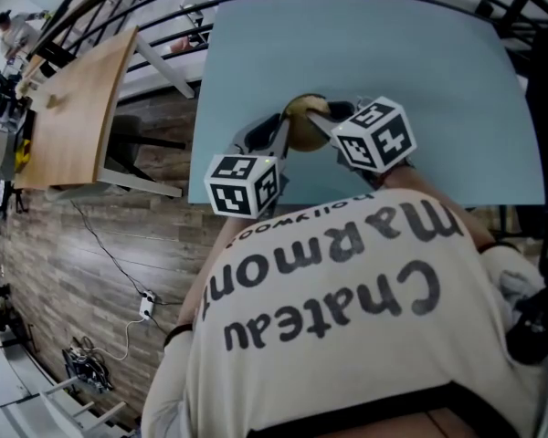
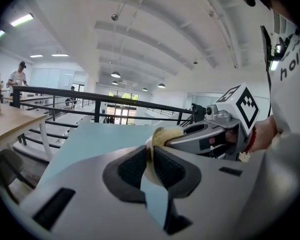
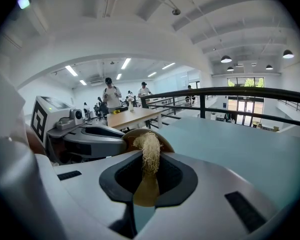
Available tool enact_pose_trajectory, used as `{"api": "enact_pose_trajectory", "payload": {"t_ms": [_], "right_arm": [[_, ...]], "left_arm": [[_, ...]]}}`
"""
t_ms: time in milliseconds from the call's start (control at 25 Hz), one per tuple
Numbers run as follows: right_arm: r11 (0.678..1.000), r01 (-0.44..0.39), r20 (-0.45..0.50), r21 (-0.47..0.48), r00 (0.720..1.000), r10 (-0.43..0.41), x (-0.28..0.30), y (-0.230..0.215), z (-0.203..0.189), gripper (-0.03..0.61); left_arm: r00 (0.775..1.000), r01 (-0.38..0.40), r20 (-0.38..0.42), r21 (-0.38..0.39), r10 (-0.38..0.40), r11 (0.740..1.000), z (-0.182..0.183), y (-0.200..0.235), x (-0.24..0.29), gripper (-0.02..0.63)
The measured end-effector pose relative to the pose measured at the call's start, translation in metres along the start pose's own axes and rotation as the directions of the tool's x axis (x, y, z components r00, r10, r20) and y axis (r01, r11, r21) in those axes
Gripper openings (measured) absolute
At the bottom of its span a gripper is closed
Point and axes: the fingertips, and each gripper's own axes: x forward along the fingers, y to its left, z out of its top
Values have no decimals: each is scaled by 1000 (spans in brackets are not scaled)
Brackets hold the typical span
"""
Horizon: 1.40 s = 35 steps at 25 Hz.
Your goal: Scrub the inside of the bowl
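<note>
Over blue table [image 1: 411, 62], left gripper [image 1: 283, 130] and right gripper [image 1: 324, 121] mostly hide bowl [image 1: 304, 135].

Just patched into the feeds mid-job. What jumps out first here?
The left gripper, clamped on the rim of the bowl, meets the right gripper, which pinches a straw-coloured fibrous scrubber at the bowl; both are over the pale blue table. In the head view their black-and-white marker cubes stand out sharply, and the person's cream printed shirt fills the lower half.
</note>
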Motion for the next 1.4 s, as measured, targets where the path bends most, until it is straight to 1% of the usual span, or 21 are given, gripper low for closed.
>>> {"api": "enact_pose_trajectory", "payload": {"t_ms": [320, 520, 600, 760, 920, 1040, 1200, 1320, 1400], "right_arm": [[999, -54, 14, -8, 998, 54, 12, 39, -2, 63], [990, -143, 15, 9, 990, 143, 19, 71, -11, 61], [985, -171, 10, 18, 985, 171, 21, 81, -15, 61], [970, -236, 8, 55, 972, 236, 20, 94, -22, 60], [964, -257, -18, 68, 966, 259, 18, 99, -30, 60], [965, -247, -41, 84, 967, 251, 21, 97, -34, 60], [978, -169, -35, 124, 984, 174, 26, 82, -40, 60], [977, -129, -8, 171, 991, 133, 30, 73, -40, 61], [978, -95, -4, 186, 995, 98, 34, 66, -41, 61]], "left_arm": [[1000, 20, 6, -59, -20, 998, -11, 11, -22, 41], [999, 44, 29, -130, -41, 991, -16, 16, -31, 37], [999, 43, 28, -135, -40, 990, -18, 17, -32, 35], [999, 3, 41, -168, 4, 986, -24, 25, -36, 31], [996, -59, 51, -184, 70, 981, -28, 32, -41, 26], [995, -73, 57, -158, 83, 985, -29, 31, -41, 25], [997, -45, 53, -137, 53, 990, -29, 22, -36, 28], [998, -43, 46, -129, 50, 991, -28, 21, -33, 29], [998, -47, 39, -131, 53, 990, -29, 23, -31, 29]]}}
